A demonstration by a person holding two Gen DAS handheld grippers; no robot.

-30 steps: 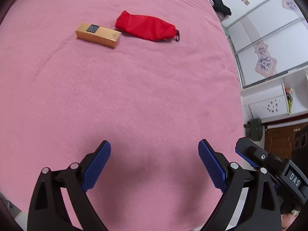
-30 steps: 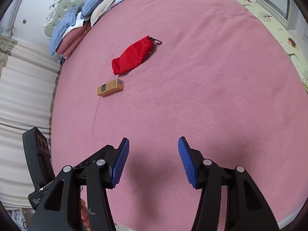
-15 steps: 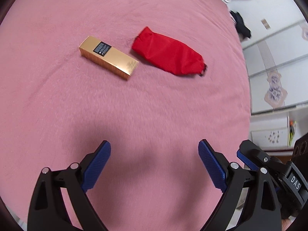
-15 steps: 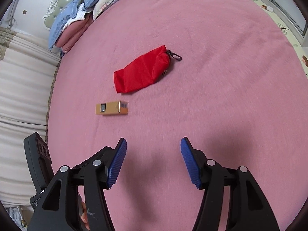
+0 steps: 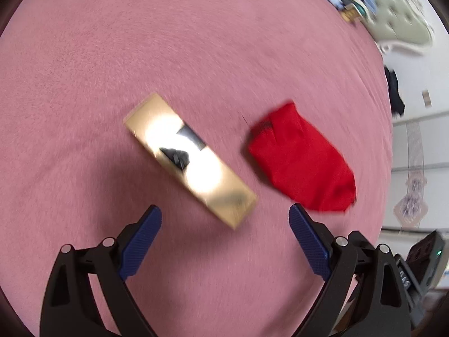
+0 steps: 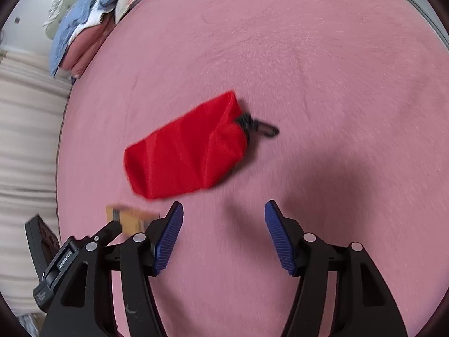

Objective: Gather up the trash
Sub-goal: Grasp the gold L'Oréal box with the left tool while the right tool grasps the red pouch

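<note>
- Both grippers point down at a pink bed [image 5: 84, 56], and both views are smeared with blur.
- Left gripper [image 5: 224, 237]: jaws spread wide, blue pads [image 5: 140, 245] clear of everything, nothing between them.
- Just beyond its fingertips lies a gold box [image 5: 190, 157], flat on the bed and set diagonally, glare washing out its top face; its near end sits between the lines of the two fingers but is not touched.
- To the right of the box, apart from it, lies a red pouch [image 5: 303, 160], its near end just off the right fingertip.
- Right gripper [image 6: 224, 236]: jaws opening, nothing between them, only bare bedspread.
- In the right wrist view the pouch [image 6: 185, 148] lies just past the fingertips, a black clip [image 6: 258, 125] at its far right end.
- The box [image 6: 132, 220] shows at the near left, partly hidden behind the left gripper's body.
- Far left: folded bedding and pillows [image 6: 84, 28] against a pale green headboard [image 5: 398, 14].
</note>
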